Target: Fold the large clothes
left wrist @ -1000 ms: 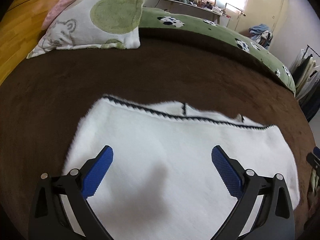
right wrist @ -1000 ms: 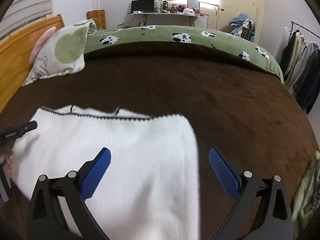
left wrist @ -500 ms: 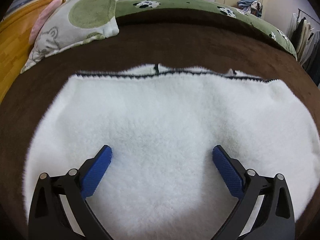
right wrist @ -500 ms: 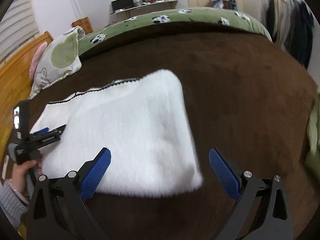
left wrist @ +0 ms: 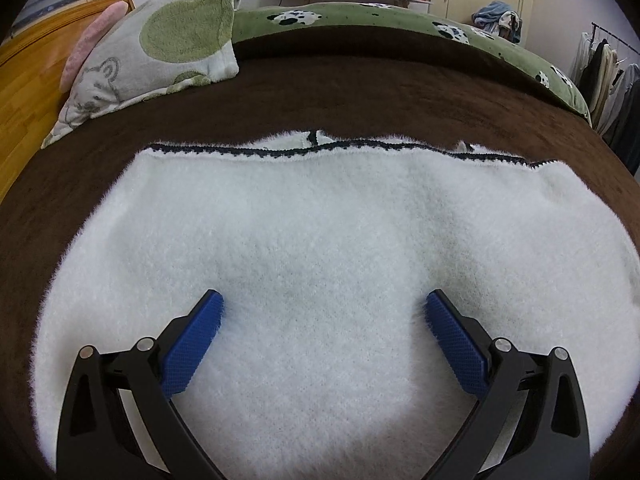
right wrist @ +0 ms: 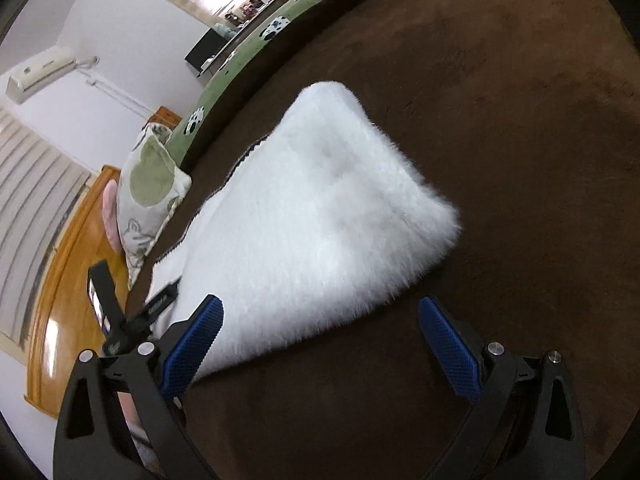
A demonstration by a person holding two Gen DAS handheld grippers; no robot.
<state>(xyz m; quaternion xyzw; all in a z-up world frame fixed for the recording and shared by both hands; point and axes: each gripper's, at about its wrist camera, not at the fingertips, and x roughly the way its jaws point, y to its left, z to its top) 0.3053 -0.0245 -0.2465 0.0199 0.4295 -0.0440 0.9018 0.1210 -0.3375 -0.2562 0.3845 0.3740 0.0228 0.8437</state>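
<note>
Garment: the white fluffy sweater lies folded flat on the brown bed cover, directly ahead of and under the left gripper; its dark-trimmed edge is on the side farthest from that gripper.
Left gripper: released, jaws wide apart, both blue pads low over the fleece, perhaps pressing it; nothing is grasped. Judged, this placement is for smoothing or holding the fold down.
Right gripper: also released and empty, tilted, straddling the sweater's near corner, one pad over fleece and the other over bare bed cover. It looks placed to take that side edge for a further fold.
Beyond: a pillow by the wooden headboard, well ahead and left of the left gripper; a green patterned blanket along the far side.
</note>
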